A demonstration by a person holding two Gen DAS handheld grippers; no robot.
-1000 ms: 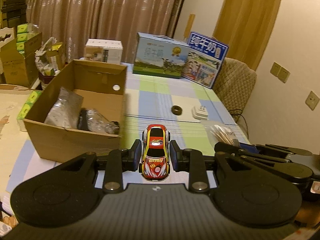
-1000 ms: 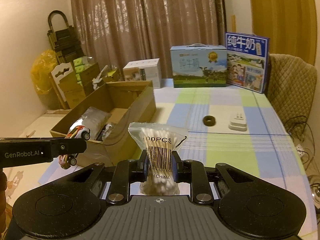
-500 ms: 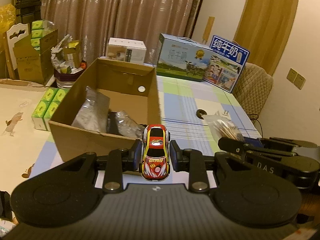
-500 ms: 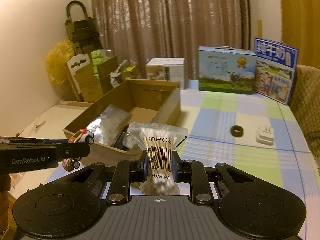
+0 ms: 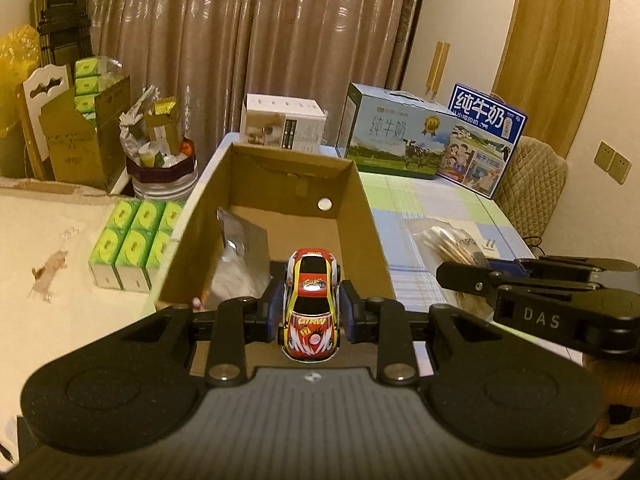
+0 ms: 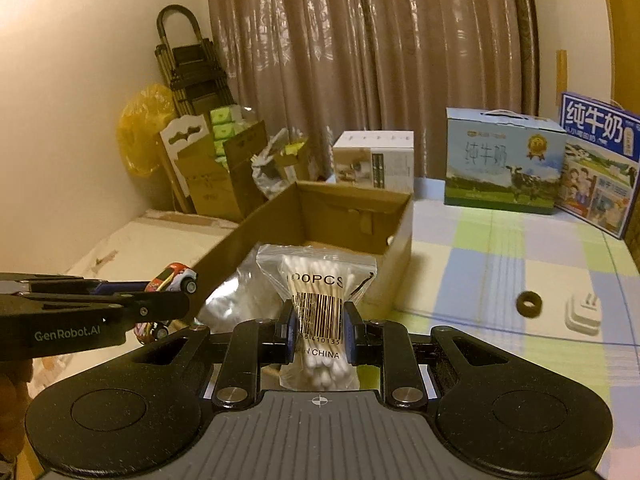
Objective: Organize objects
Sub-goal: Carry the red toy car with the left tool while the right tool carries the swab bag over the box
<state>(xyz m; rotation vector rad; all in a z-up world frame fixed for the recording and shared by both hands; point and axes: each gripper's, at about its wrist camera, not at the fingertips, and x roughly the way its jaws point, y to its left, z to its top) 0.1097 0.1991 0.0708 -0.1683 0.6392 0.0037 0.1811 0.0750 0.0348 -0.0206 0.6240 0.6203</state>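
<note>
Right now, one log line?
left gripper: shut on car | right gripper: shut on swabs | box: open, both near

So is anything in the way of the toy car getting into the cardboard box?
Nothing visible blocks it. The left gripper holds the toy car over the near edge of the open-topped cardboard box. A silver foil bag lies inside on the left, leaving bare floor beyond.

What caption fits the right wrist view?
Right claw clamps a cotton swab bag before the open cardboard box.
</note>
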